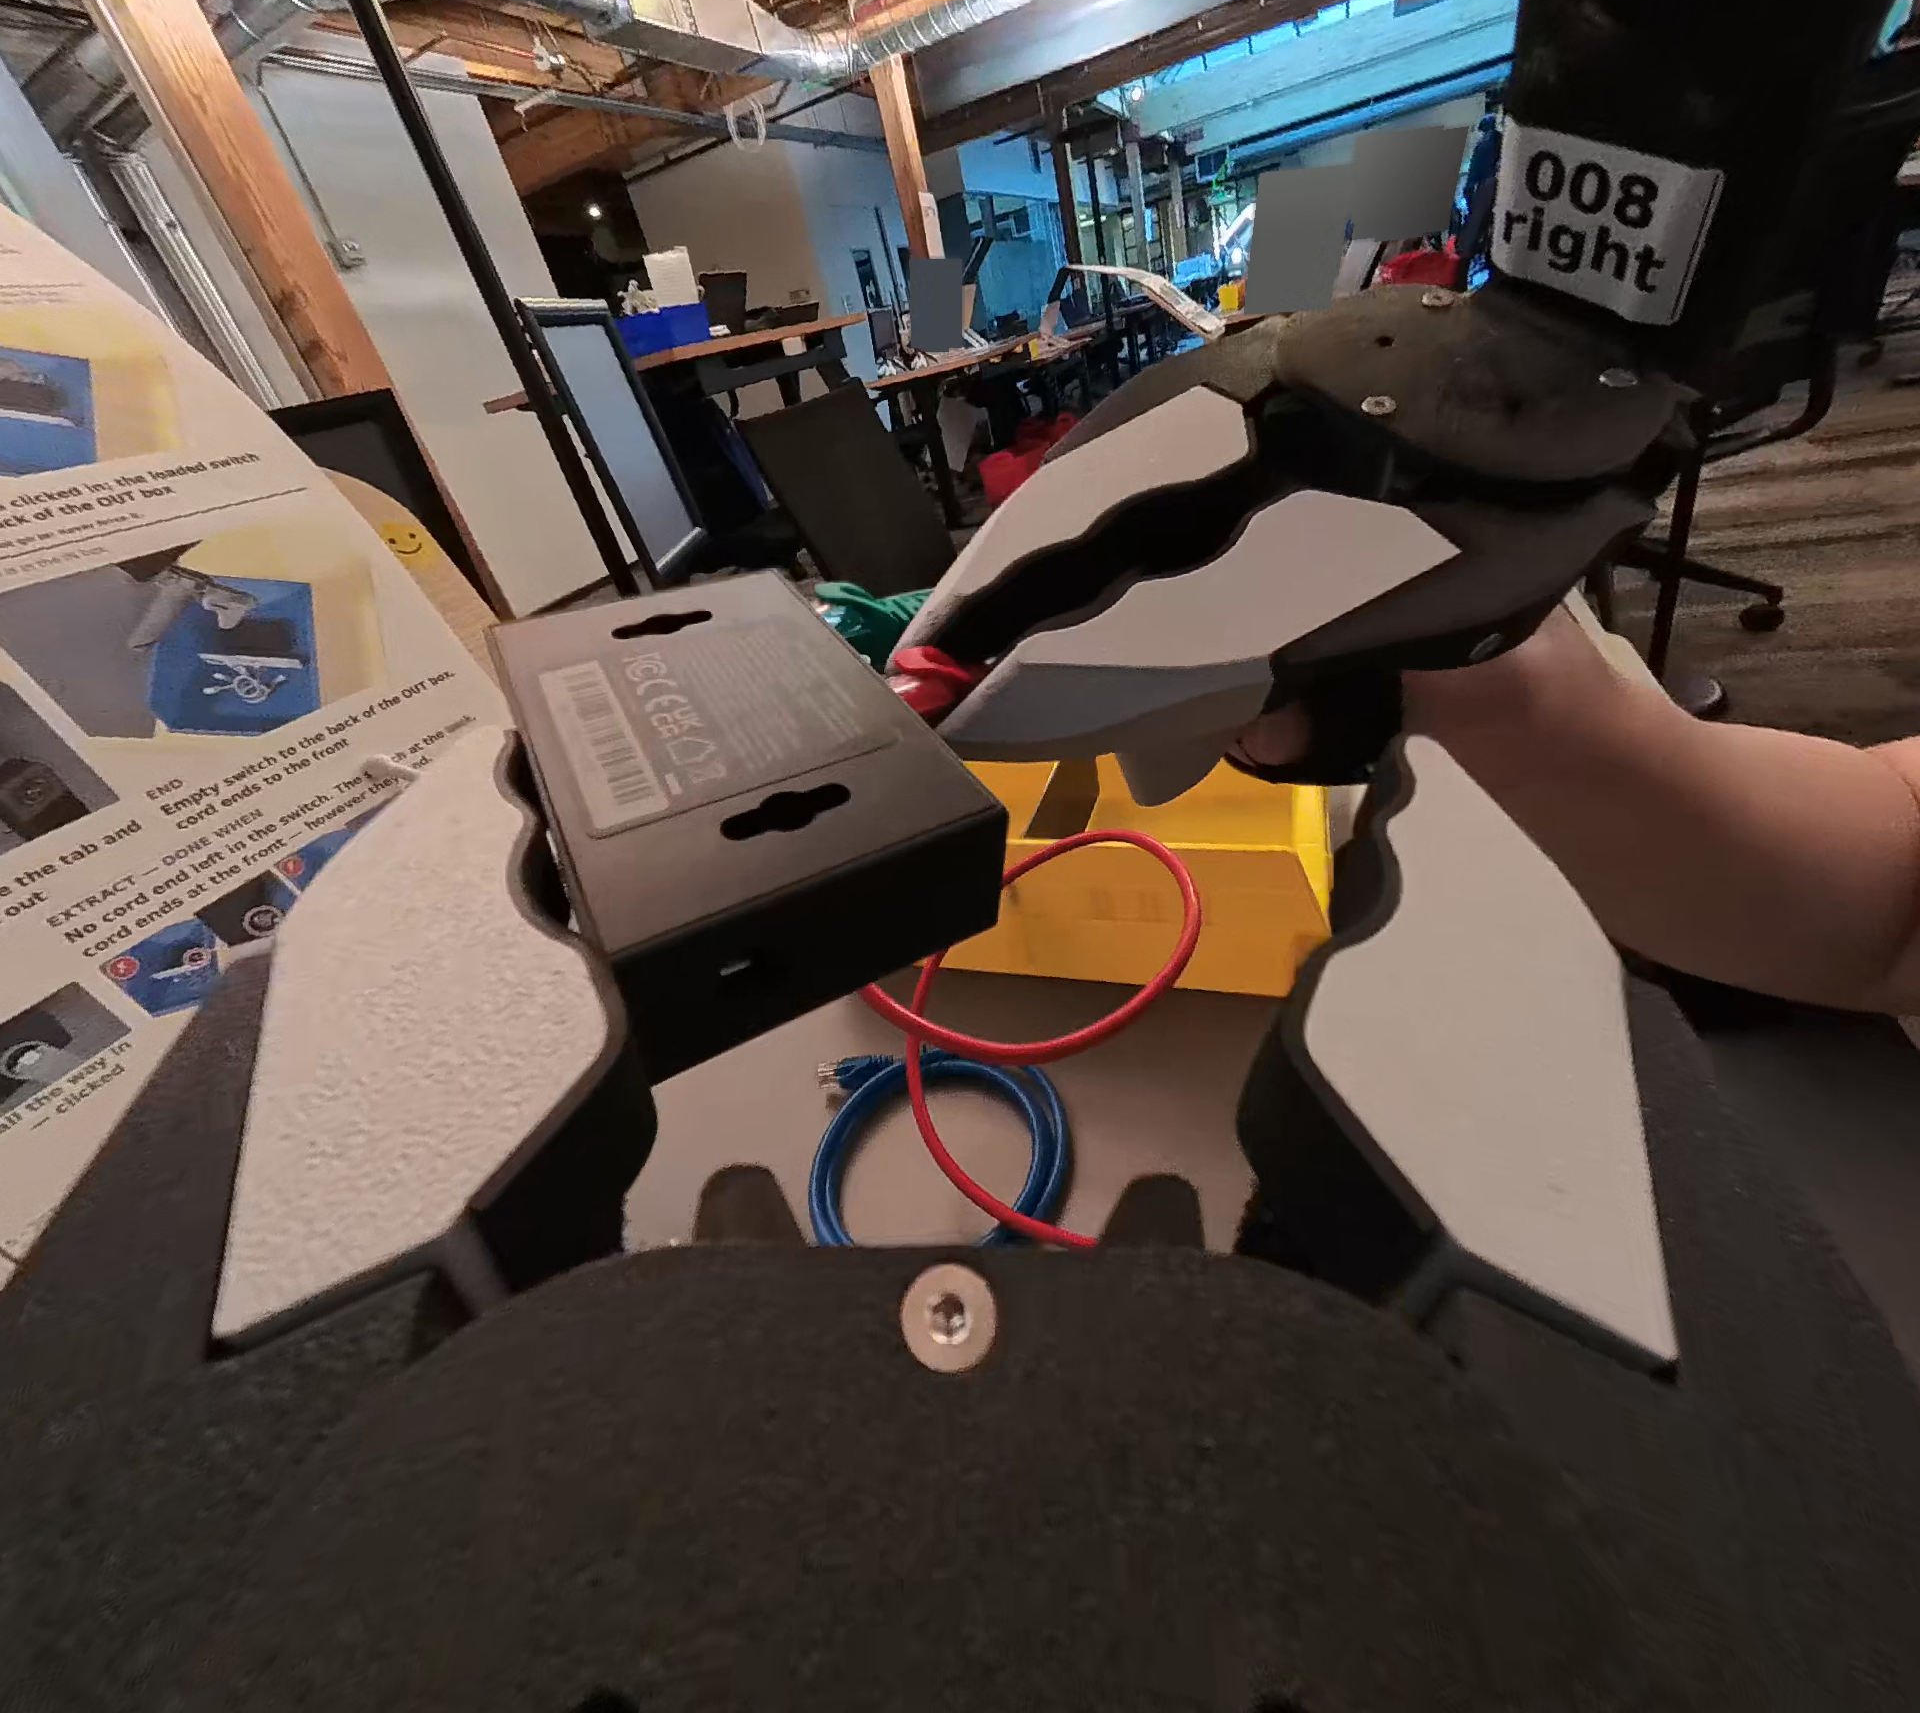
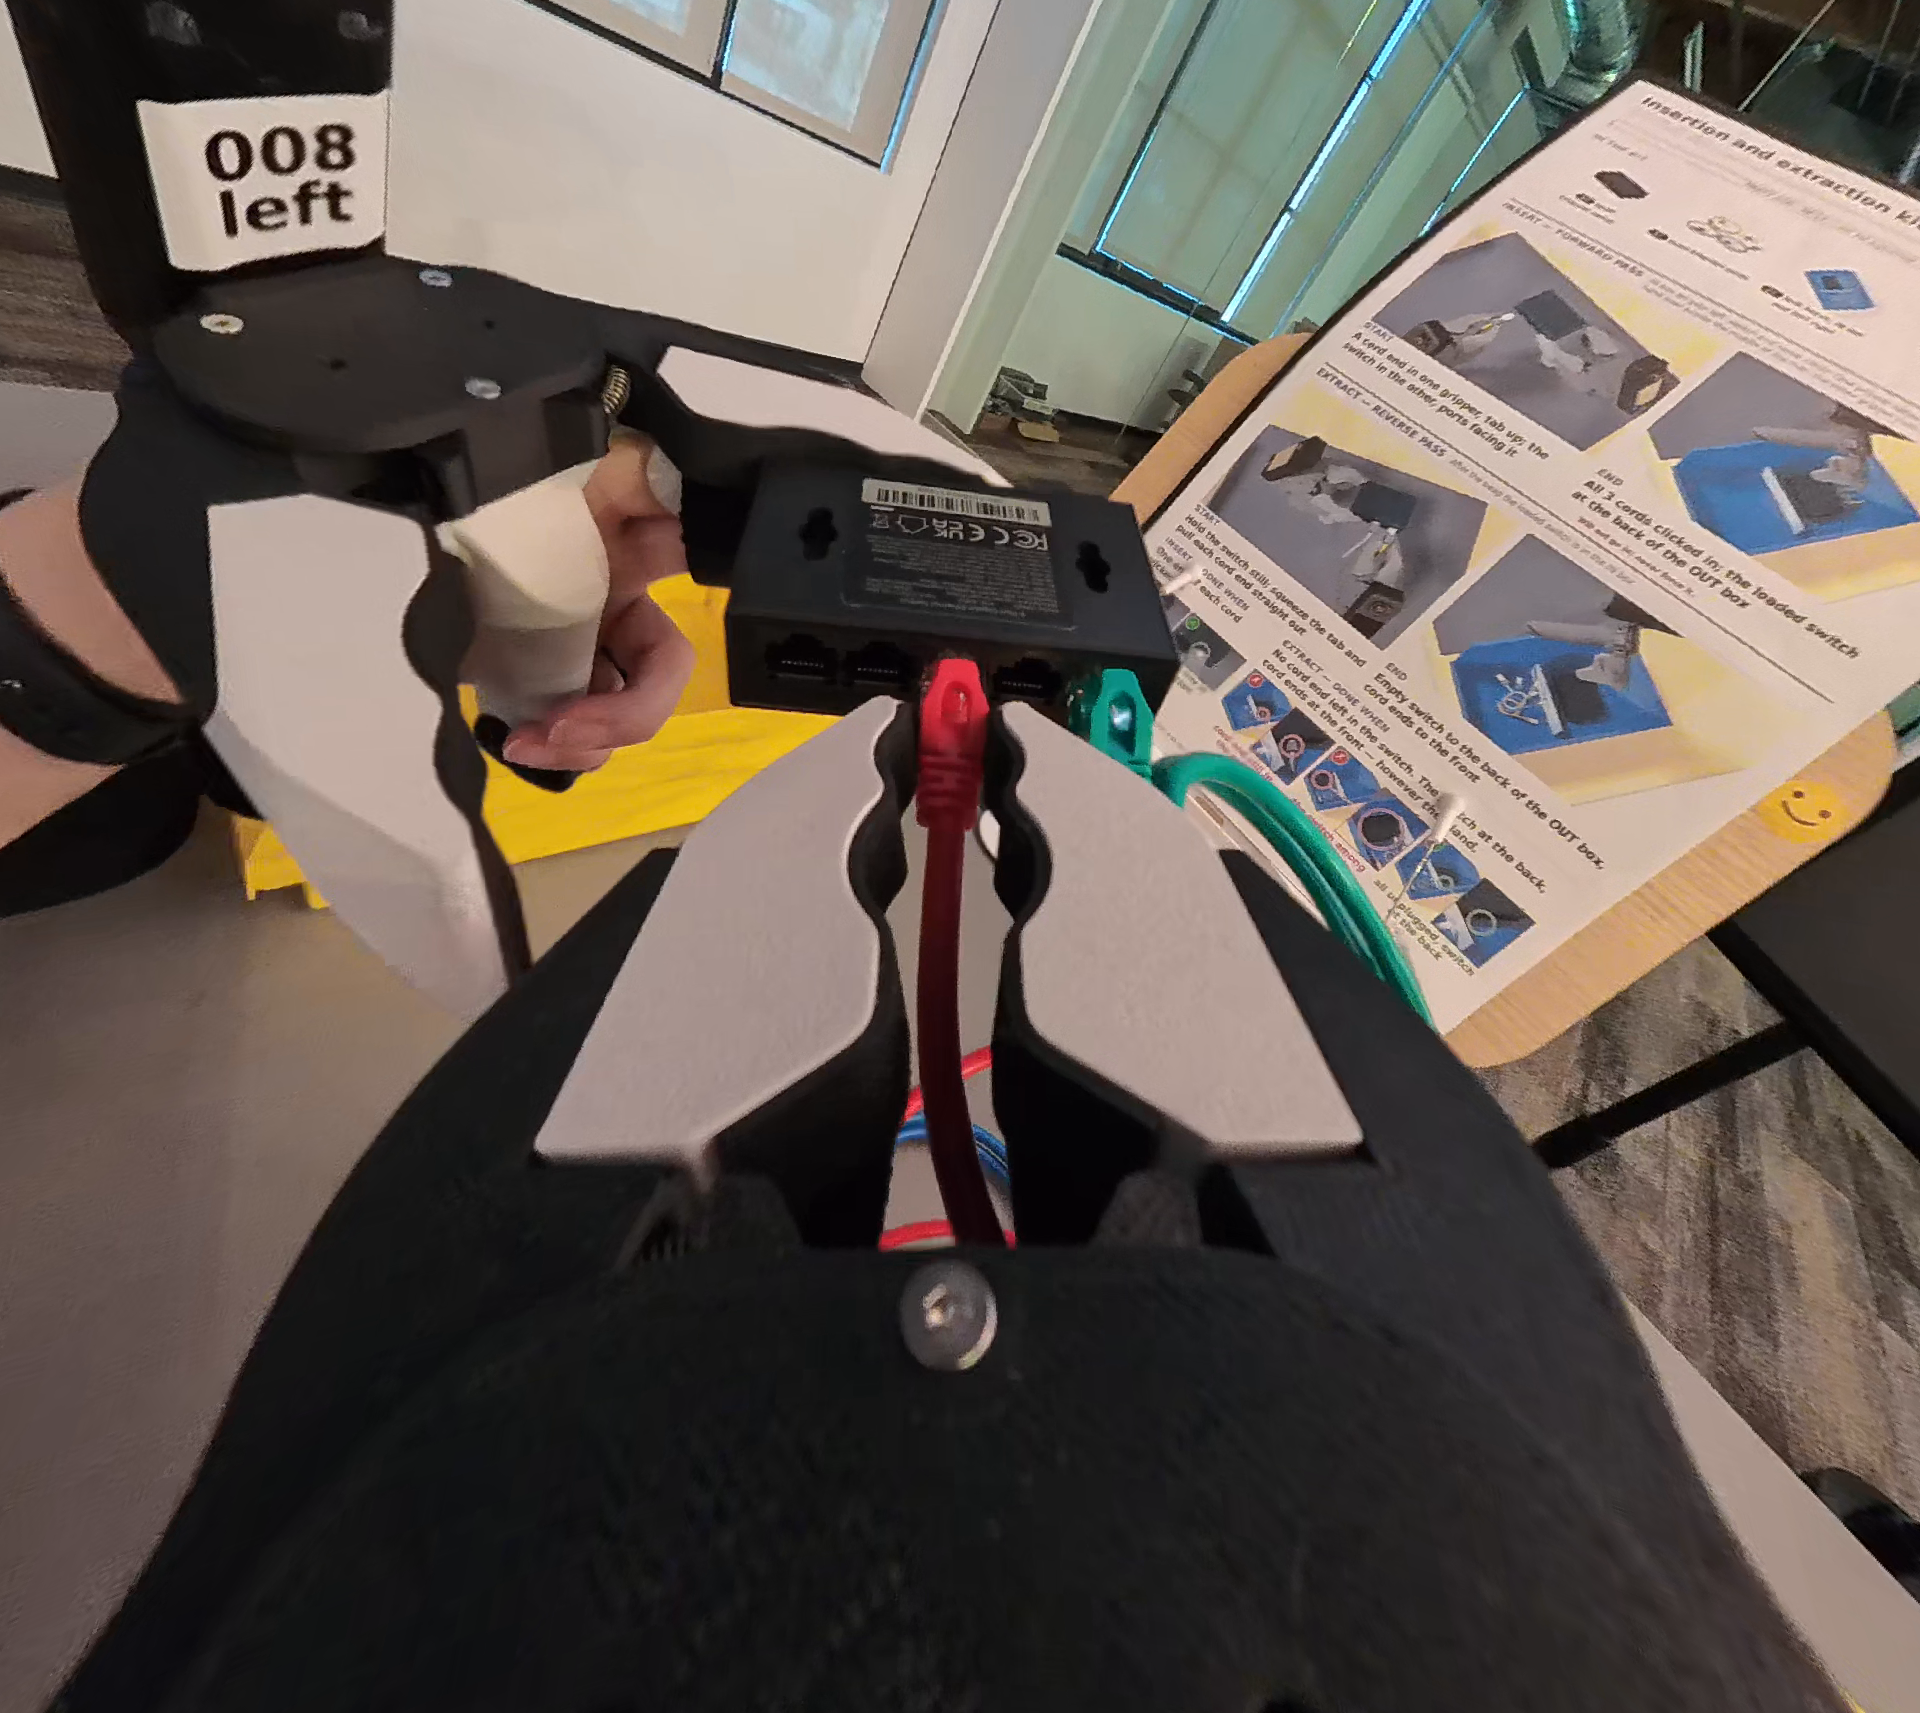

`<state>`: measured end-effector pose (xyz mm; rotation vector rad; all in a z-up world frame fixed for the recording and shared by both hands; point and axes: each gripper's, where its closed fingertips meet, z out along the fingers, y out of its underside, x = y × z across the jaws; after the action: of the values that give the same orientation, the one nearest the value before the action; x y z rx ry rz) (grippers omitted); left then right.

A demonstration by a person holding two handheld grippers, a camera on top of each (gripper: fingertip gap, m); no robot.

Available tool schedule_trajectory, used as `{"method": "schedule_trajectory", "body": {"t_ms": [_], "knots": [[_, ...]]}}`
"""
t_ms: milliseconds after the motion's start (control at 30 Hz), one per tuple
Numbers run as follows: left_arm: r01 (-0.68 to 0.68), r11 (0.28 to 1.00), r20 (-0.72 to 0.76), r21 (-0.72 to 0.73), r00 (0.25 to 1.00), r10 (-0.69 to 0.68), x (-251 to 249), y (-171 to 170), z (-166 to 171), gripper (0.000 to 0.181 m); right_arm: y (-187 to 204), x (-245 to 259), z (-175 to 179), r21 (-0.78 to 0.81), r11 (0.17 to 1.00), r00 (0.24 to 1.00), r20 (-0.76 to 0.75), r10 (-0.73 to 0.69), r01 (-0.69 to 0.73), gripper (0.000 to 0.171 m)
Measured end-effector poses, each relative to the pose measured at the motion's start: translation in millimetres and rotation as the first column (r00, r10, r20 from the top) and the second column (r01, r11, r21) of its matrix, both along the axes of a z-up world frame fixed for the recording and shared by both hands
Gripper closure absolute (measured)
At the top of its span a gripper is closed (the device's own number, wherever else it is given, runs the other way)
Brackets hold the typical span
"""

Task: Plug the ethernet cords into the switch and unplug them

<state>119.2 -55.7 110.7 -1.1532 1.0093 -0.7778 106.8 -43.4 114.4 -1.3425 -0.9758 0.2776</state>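
Open workshop behind, timber beams and silver ducting overhead; grey worktop [image 1: 748,1133] below. Left gripper [image 1: 940,832] holds the black switch [image 1: 748,770] off the worktop, underside label up; one edge sits against the left finger, and the right finger stands clear of it in this view, so I cannot tell whether the jaws clamp it. Right gripper [image 2: 940,728] has its jaws pinched on the red cord [image 2: 948,915] just behind the plug, which sits at the middle port, seemingly seated though the depth is unclear. Green cord [image 2: 1288,842] is plugged into the end port beside it. Blue cord [image 1: 940,1133] lies coiled on the worktop under the switch, red slack looped across it. Yellow bin [image 1: 1174,894] behind the coils. Instruction sheet [image 2: 1621,520] is propped at the worktop's edge.
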Motion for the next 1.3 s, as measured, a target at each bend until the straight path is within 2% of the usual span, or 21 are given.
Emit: {"method": "schedule_trajectory", "body": {"t_ms": [633,800,900,1000,1100,1133,1200,1233,1300], "knots": [[-0.039,0.996,-0.031,-0.078,0.999,0.036,7,5,-7,0.039,5,3,-4,-0.026,1.0,1.0,-0.013,0.003,-0.003,0.159],[-0.093,0.993,-0.038,-0.075,0.995,0.09,5,10,-4,0.047,6,3,-4,-0.024,1.0,1.0,-0.008,0.019,-0.019,0.158],[-0.17,0.985,-0.081,0.001,0.982,0.17,-2,16,-2,0.063,7,3,-1,-0.001,1.0,1.0,-0.009,0.023,-0.023,0.158],[-0.305,0.94,-0.077,0.155,0.944,0.319,-23,26,7,0.081,14,14,5,0.095,0.993,0.997,0.034,-0.075,0.071,0.158],[-0.34,0.912,-0.096,0.229,0.925,0.369,-29,27,8,0.094,16,18,5,0.073,0.994,0.996,0.034,-0.079,0.077,0.158],[-0.367,0.871,-0.118,0.327,0.899,0.423,-29,28,8,0.095,15,17,4,0.046,0.997,0.998,0.018,-0.059,0.058,0.158],[-0.382,0.726,-0.164,0.572,0.813,0.558,-28,28,4,0.099,15,16,-1,-0.045,0.999,1.0,0.002,-0.025,0.025,0.158],[-0.36,0.679,-0.198,0.639,0.777,0.598,-24,27,-1,0.106,16,16,-5,-0.097,0.995,1.0,0.001,-0.009,0.009,0.158],[-0.305,0.634,-0.258,0.711,0.725,0.638,-16,28,-14,0.113,16,18,-10,-0.191,0.981,1.0,-0.018,0.018,-0.021,0.158]]}}
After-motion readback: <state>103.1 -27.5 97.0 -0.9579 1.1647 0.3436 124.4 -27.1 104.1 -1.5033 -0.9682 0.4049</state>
